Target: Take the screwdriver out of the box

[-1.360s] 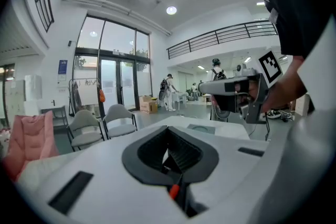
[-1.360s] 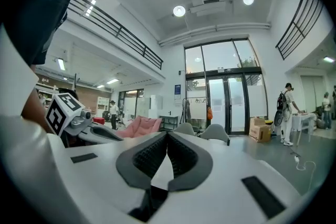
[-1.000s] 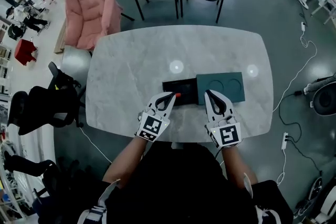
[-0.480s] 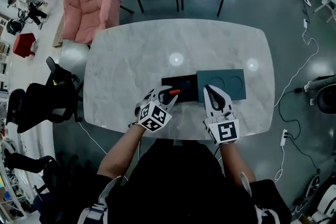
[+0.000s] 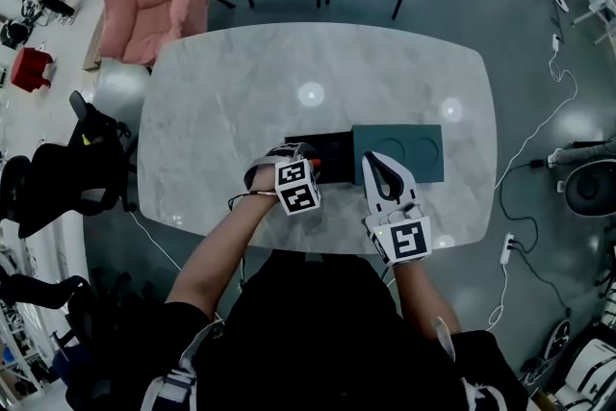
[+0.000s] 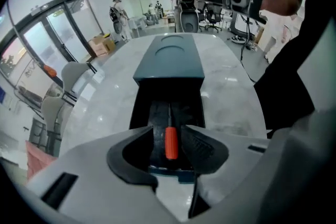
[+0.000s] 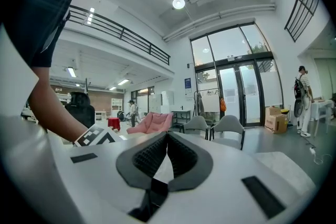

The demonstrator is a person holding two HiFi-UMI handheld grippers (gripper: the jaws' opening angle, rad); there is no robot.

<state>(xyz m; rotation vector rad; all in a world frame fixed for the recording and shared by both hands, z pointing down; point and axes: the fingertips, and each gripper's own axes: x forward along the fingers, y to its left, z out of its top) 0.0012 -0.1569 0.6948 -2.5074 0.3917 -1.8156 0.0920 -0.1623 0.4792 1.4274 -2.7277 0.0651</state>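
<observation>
While the left hand-held gripper (image 6: 170,136) is being pointed steeply down, jaws opening around the screwdriver (image 6: 171,143), the right hand-held gripper (image 7: 167,140) is being held level, clenched empty.

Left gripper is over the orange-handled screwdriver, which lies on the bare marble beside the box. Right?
Not quite. The left gripper view shows the orange-handled screwdriver lying inside the open box, not on bare marble beside it. The left gripper is over it. Its jaws are opening, with the screwdriver between them but not gripped.
</observation>
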